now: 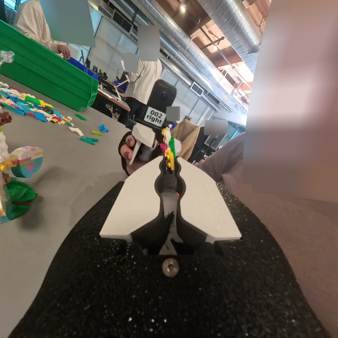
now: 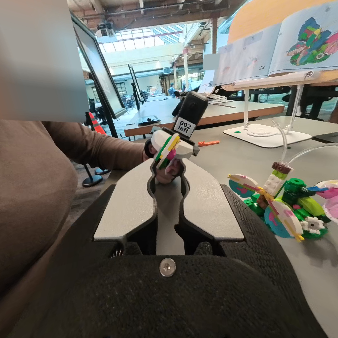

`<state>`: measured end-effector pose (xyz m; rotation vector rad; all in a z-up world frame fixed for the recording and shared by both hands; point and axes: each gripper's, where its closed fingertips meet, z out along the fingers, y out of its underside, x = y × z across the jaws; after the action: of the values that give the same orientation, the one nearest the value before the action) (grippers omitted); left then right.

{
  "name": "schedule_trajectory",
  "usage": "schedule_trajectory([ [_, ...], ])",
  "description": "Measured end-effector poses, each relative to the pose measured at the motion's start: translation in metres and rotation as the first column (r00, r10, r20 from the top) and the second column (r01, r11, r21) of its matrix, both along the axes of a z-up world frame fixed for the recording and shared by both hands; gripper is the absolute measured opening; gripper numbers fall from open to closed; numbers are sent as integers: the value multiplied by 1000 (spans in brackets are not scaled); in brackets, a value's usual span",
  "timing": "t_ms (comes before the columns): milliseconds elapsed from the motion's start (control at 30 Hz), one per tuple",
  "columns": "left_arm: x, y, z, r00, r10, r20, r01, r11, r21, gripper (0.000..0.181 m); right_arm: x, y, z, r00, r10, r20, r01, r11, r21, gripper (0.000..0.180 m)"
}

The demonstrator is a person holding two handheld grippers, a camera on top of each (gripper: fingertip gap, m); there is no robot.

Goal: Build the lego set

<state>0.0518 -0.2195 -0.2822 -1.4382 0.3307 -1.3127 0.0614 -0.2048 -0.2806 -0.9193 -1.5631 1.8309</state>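
We pinch the little wing piece (image 1: 169,151) at its end with our left gripper (image 1: 169,164). It stands upright. Our right gripper (image 2: 167,168), jaws spread, faces it close.

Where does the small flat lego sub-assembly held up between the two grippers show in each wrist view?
Left wrist view: the lego sub-assembly stands edge-on just above centre, at the left gripper tips.
Right wrist view: the same piece sits tilted just above centre, by the tip of the right gripper.
Shared landmark: the butterfly model on the grey table, at the left edge in the left view, at right in the right view.
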Motion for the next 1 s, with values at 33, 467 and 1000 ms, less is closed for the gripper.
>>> schedule_trajectory([
  [33, 1, 0, -1, 1000, 2, -12, -2, 1000, 3, 8, 0, 0, 0, 1000, 7, 13, -7, 1000, -21, 22],
  [467, 11, 4, -26, 867, 202, -455, -108, 969, 224, 8, 1, 2, -8, 995, 40, 90, -35, 998, -52, 11],
  [1000, -4, 18, -33, 475, 568, -672, -196, 813, 548, 34, -10, -1, -30, 985, -170, 32, 147, 921, 362, 6],
])
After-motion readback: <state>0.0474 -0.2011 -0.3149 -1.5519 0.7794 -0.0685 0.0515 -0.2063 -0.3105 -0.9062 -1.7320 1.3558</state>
